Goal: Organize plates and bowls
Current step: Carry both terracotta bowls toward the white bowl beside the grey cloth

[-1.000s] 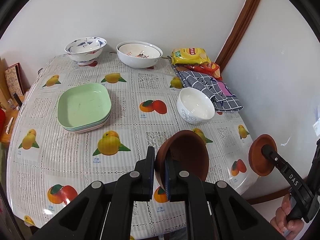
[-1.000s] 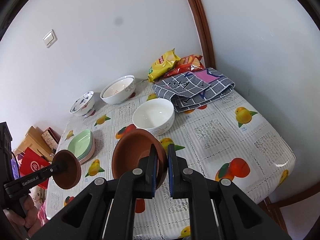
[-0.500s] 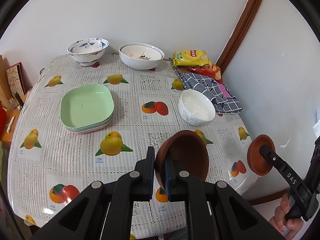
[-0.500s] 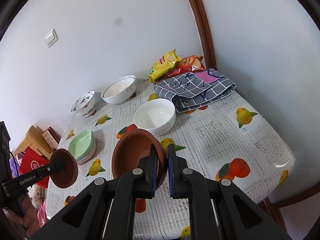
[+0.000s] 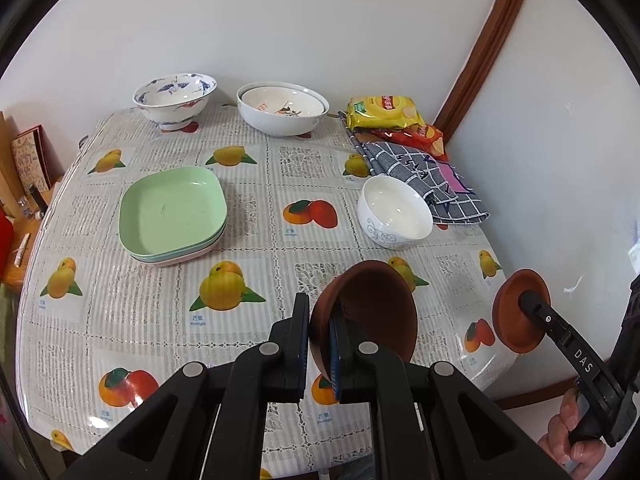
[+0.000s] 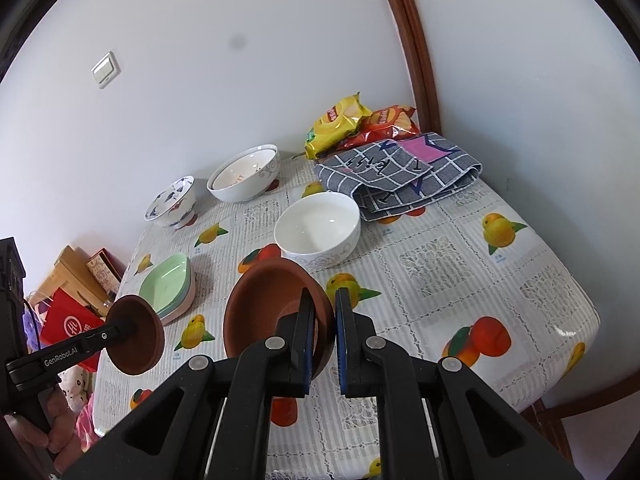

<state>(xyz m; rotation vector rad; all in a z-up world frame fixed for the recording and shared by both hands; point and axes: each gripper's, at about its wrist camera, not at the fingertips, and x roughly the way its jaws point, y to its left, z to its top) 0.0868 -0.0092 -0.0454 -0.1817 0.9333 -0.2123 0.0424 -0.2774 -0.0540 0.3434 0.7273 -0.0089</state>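
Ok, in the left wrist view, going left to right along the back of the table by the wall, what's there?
Blue-patterned white footed bowl → wide white bowl with another nested inside → yellow crisp packet → red crisp packet.

Six bowls [image 5: 394, 210], three stacked plates [image 5: 172, 208], two snack bags [image 5: 382, 112].

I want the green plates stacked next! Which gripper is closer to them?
Left. The left gripper, holding a brown bowl, is beside the green plates; the right gripper sits further off, across the table.
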